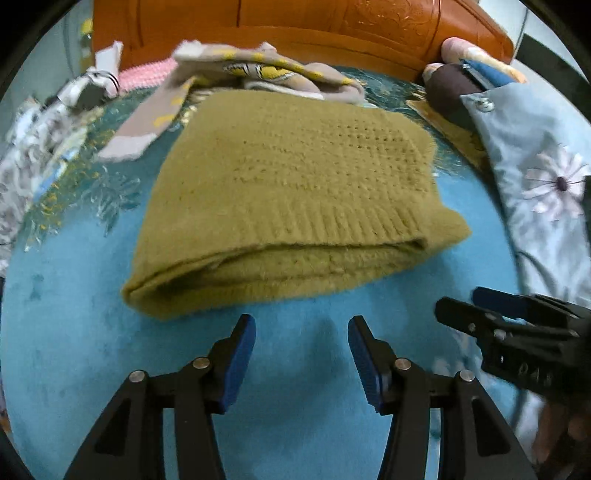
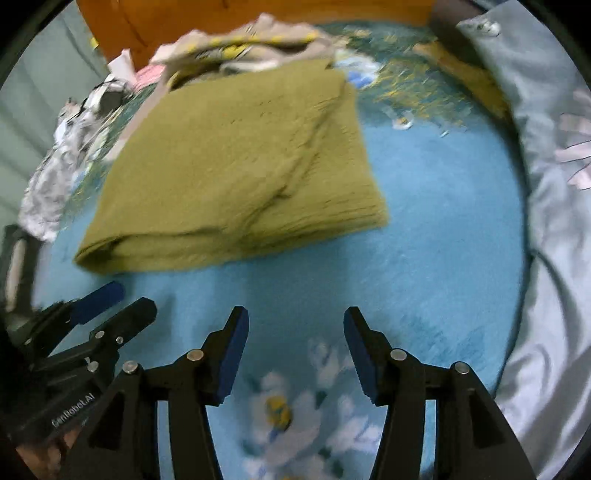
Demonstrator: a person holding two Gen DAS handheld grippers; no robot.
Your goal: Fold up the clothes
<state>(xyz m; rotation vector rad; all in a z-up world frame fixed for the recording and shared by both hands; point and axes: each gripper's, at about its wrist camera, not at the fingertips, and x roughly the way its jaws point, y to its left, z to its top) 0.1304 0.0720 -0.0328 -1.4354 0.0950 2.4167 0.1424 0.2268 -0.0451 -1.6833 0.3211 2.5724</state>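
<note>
- A folded olive sweater (image 1: 295, 206) lies flat on the blue bed cover (image 1: 74, 314), its thick folded edge facing both grippers.
- The left gripper (image 1: 301, 328), just in front of the sweater, has its fingers spread apart and empty.
- The right gripper (image 2: 295, 317), also near the sweater's front edge, is likewise spread and empty.
- Behind the sweater sits a beige and yellow garment (image 1: 266, 70), against an orange headboard (image 1: 295, 26).
- Right of the sweater lies a pale floral quilt (image 1: 535, 166).
</note>
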